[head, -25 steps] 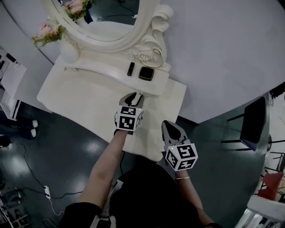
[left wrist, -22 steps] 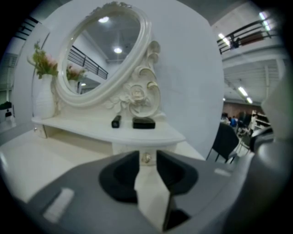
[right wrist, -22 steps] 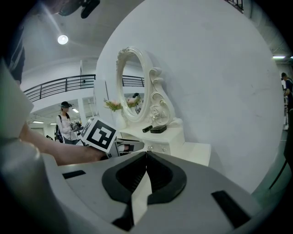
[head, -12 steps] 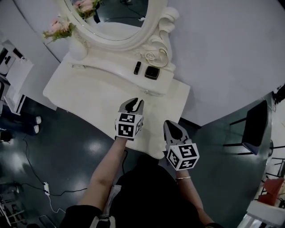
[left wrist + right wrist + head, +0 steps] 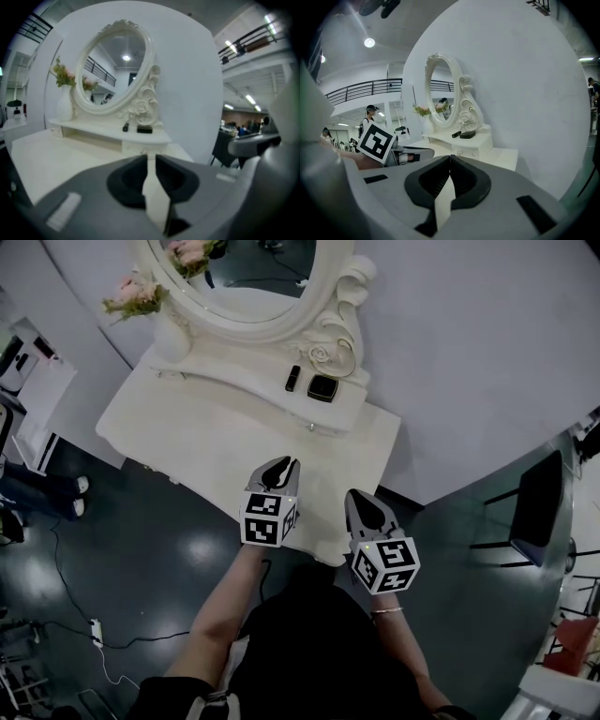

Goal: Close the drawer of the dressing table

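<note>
I record the white dressing table standing on a glossy dark floor against a grey wall, its small drawer flush under the raised shelf, the left gripper over the tabletop with empty jaws just closing to a narrow gap, and the right gripper with its jaws pressed together.

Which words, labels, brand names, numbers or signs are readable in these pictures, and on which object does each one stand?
No readable word, number or brand appears in any view.
Left marker cube and right marker cube: black-and-white square patterns only, no letters.
Black case and black tube on the dressing table: any print is too small to tell.
</note>
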`<state>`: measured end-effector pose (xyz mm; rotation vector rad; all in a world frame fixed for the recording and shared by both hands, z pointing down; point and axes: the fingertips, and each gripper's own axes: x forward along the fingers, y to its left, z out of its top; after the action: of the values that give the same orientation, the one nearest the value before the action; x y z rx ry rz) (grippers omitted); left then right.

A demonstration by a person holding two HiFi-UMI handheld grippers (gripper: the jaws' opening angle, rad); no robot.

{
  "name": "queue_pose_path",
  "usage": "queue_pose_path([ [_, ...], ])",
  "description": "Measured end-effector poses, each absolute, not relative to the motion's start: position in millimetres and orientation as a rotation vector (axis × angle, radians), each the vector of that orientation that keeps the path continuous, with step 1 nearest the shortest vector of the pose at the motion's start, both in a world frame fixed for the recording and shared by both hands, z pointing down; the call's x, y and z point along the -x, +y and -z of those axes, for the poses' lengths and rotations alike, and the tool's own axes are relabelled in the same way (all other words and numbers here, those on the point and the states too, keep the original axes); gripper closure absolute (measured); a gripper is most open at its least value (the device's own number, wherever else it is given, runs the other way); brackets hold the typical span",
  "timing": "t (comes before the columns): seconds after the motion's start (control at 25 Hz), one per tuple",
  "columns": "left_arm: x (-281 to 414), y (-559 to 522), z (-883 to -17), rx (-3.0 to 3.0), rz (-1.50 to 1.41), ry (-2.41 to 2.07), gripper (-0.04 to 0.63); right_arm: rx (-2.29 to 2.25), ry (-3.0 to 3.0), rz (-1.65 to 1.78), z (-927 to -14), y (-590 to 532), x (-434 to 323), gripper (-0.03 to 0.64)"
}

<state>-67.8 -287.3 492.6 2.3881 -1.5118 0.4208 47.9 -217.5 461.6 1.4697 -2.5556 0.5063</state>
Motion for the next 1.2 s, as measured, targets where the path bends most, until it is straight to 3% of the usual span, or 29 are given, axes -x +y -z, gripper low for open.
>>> queue_pose_path([
  [0.64,79.4,-230.5,-475.5,-2.389,-0.368,-1.564,0.586,-1.444,-2.593,-0.452,-450.6,-195.0,-41.2,0.612],
  [1.2,78.8,-199.7,-470.0,-2.418,-0.360,-1.553,0.589,-1.438,-2.595,-0.381,-442.6,-177.7,-41.4,0.614],
])
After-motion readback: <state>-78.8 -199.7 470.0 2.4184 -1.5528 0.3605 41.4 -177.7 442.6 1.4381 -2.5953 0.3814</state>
